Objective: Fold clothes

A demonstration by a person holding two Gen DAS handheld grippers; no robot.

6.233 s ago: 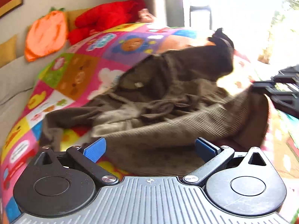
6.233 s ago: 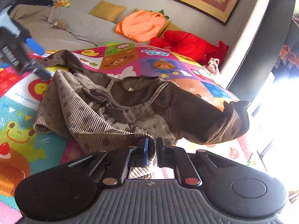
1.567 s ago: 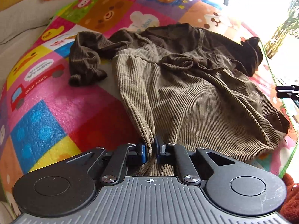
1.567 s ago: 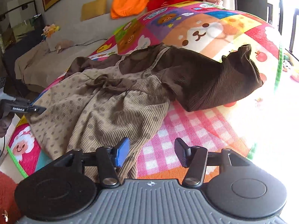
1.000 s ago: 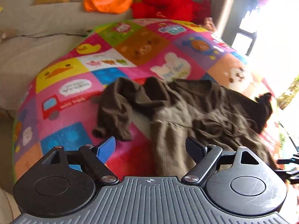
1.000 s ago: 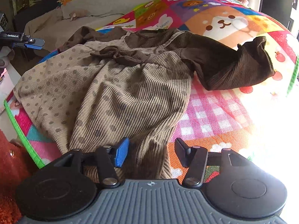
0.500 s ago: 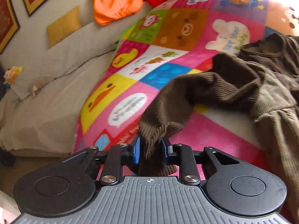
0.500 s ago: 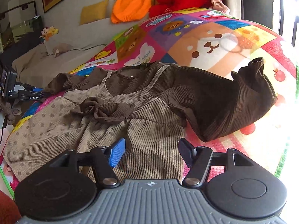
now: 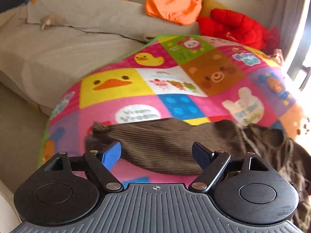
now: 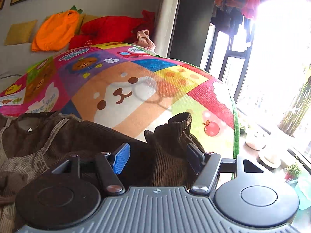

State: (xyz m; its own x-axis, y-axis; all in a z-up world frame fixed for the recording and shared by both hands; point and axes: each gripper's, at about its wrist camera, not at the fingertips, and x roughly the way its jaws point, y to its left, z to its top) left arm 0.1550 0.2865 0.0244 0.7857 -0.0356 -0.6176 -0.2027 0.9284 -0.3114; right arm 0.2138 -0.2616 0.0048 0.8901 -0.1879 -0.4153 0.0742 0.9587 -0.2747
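Note:
A brown corduroy dress lies on a colourful play mat (image 9: 120, 81). In the left wrist view its left sleeve (image 9: 165, 141) lies stretched flat towards the mat's left edge, the cuff at the left. My left gripper (image 9: 156, 153) is open and empty, just above that sleeve. In the right wrist view the right sleeve (image 10: 171, 143) is bunched up with its cuff standing up, and the dress body (image 10: 38, 145) lies at the left. My right gripper (image 10: 157, 157) is open, its fingers on either side of the bunched sleeve.
A grey sofa (image 9: 58, 44) with an orange pumpkin cushion (image 9: 175, 3) and a red plush toy (image 9: 237, 27) stands behind the mat. The mat's green edge (image 10: 234, 120) runs close to the right sleeve. A bright window (image 10: 272, 58) and small pots (image 10: 270, 155) are at the right.
My left gripper has let go of the left sleeve, which now lies stretched flat. My right gripper has moved right, over the bunched right sleeve.

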